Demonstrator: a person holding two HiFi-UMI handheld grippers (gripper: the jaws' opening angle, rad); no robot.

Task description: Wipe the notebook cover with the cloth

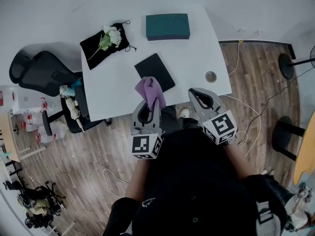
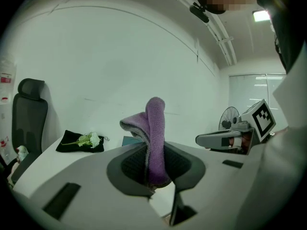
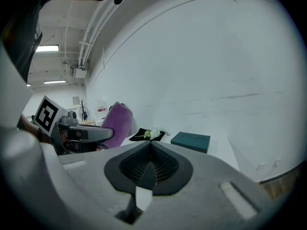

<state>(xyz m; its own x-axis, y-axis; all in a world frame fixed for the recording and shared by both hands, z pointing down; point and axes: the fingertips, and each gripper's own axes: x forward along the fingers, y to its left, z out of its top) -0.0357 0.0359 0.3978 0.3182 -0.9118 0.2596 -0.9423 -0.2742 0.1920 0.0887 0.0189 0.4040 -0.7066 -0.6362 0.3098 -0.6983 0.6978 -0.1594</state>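
Seen from above, a white table [image 1: 118, 90] stands on a wooden floor. At the far left, a black office chair [image 1: 39, 75] sits beside the table. On the table's back left corner lies a black pouch [image 1: 93, 45] with white flowers [image 1: 112, 35] on top.

The left claw [image 1: 147, 113] is held at the table's near edge, clenched on a purple cloth [image 1: 151, 92]. In the left gripper view the cloth [image 2: 154, 138] stands upright between the 2 jaws, its top folded over. From the head view, the cloth overlaps the near edge of the black notebook [image 1: 154, 72], which lies flat and closed mid-table. Whether they touch cannot be told.

Behind the notebook sits a teal box [image 1: 167, 26]. To the right, the right claw [image 1: 201, 100] is clenched shut on itself. Beyond it, a small round metal object [image 1: 210, 76] rests on the table.
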